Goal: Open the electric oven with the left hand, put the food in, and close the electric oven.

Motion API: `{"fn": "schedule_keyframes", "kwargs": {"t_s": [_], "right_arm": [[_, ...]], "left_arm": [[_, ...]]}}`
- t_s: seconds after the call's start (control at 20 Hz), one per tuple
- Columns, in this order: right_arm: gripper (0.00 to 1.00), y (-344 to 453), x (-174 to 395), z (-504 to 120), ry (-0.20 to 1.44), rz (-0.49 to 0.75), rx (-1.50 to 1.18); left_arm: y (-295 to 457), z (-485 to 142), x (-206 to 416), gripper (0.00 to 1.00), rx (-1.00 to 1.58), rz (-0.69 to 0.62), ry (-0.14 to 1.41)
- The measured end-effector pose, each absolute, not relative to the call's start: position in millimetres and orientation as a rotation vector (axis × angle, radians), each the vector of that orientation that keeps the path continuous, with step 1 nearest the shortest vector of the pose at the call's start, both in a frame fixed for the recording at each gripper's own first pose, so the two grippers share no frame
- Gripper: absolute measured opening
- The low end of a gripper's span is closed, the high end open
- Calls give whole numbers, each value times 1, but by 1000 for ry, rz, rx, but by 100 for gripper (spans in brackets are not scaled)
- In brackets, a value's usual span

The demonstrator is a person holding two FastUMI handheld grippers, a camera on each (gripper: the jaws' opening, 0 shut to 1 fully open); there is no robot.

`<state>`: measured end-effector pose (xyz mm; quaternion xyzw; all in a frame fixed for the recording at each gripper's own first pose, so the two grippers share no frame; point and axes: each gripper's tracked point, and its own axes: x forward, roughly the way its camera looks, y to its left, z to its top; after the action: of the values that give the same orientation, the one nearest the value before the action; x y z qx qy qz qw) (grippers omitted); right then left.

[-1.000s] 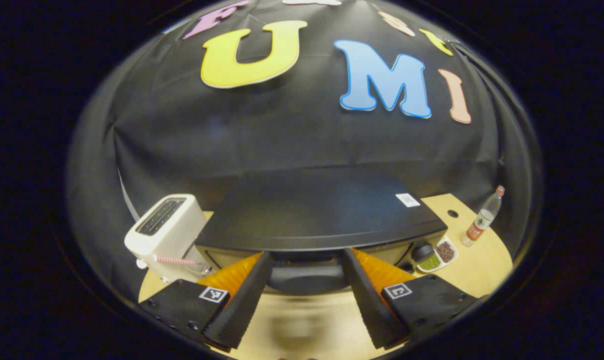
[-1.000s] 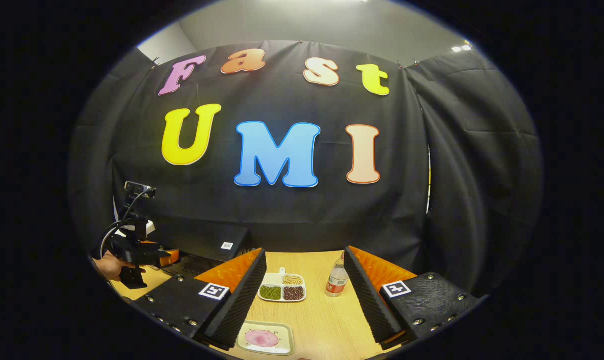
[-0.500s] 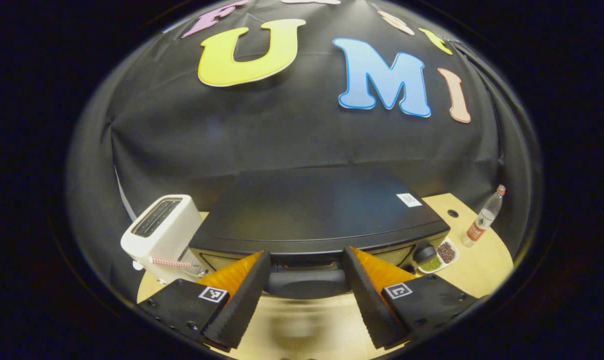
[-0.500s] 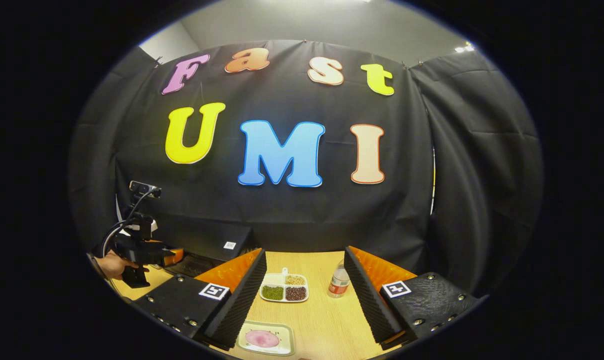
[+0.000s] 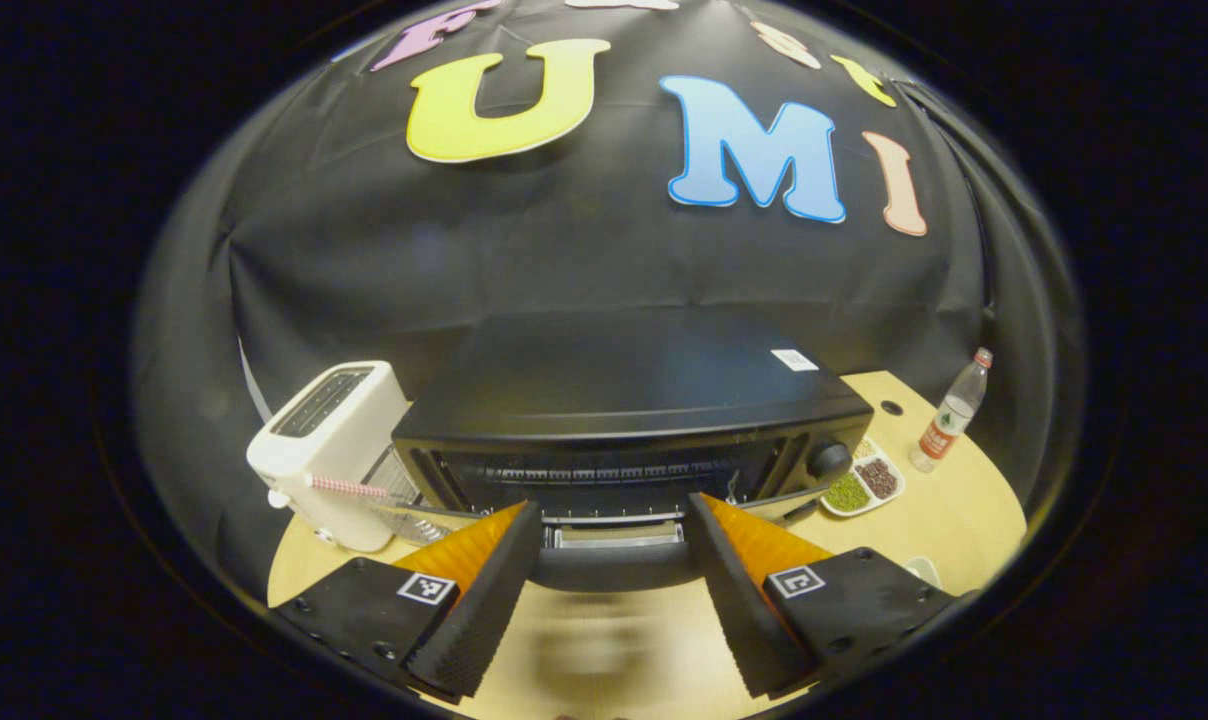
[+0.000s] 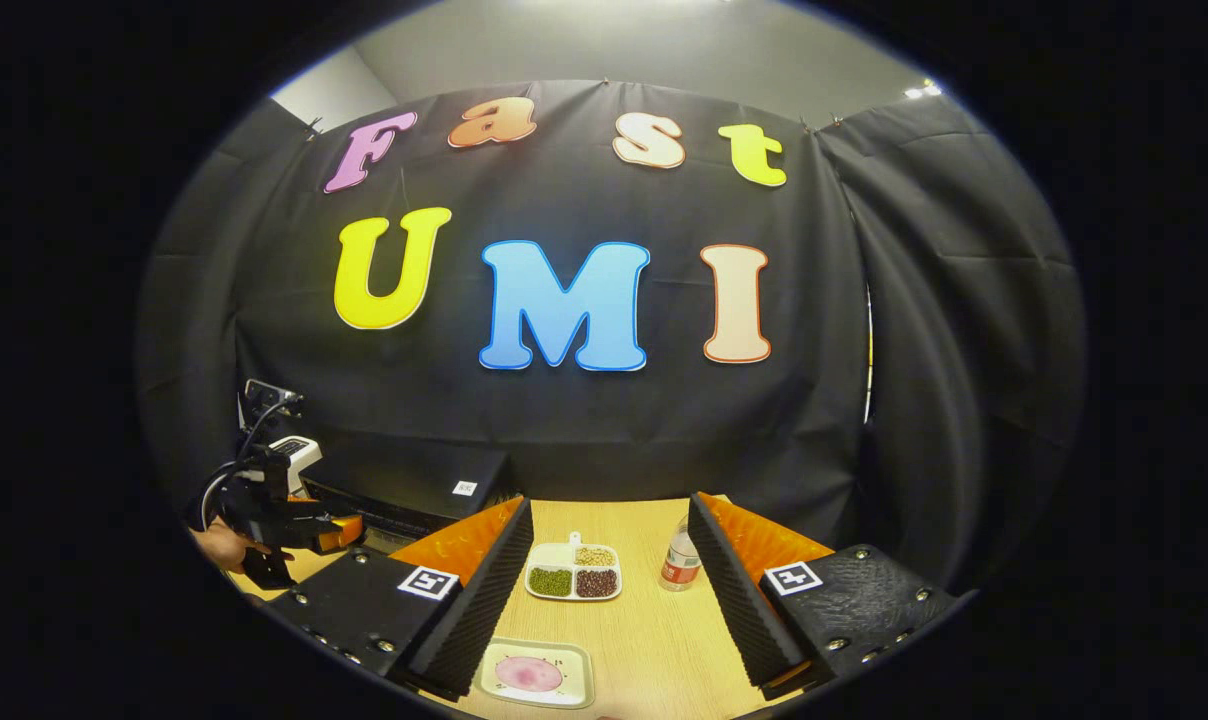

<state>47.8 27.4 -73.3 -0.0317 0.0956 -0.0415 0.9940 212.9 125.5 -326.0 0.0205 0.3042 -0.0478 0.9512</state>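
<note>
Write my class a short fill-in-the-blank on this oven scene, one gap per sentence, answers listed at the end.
1. The left gripper has its fingers either side of the oven door's ____.
2. The white toaster stands on the oven's ____ side in the left gripper view.
3. The divided dish of beans has ____ compartments.
4. The right gripper hangs above a tray bearing something ____ in colour.

Answers: handle; left; three; pink

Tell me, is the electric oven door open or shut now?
Partly open: the oven door tilts forward, and the rack inside the oven shows.
</note>
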Motion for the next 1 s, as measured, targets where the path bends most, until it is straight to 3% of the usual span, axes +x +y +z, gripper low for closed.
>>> {"fn": "schedule_keyframes", "kwargs": {"t_s": [0.15,0.3,0.85,1.0], "right_arm": [[96,28,46,-74,193,-80,-64],[95,31,45,-76,198,-74,-68],[96,40,46,-89,239,-56,-76],[95,40,47,-94,257,-50,-80]], "left_arm": [[126,-334,195,93,40,-101,628],[127,-343,179,100,56,-100,642],[129,-399,122,100,43,-111,767],[126,-386,126,98,39,-121,726]]}}
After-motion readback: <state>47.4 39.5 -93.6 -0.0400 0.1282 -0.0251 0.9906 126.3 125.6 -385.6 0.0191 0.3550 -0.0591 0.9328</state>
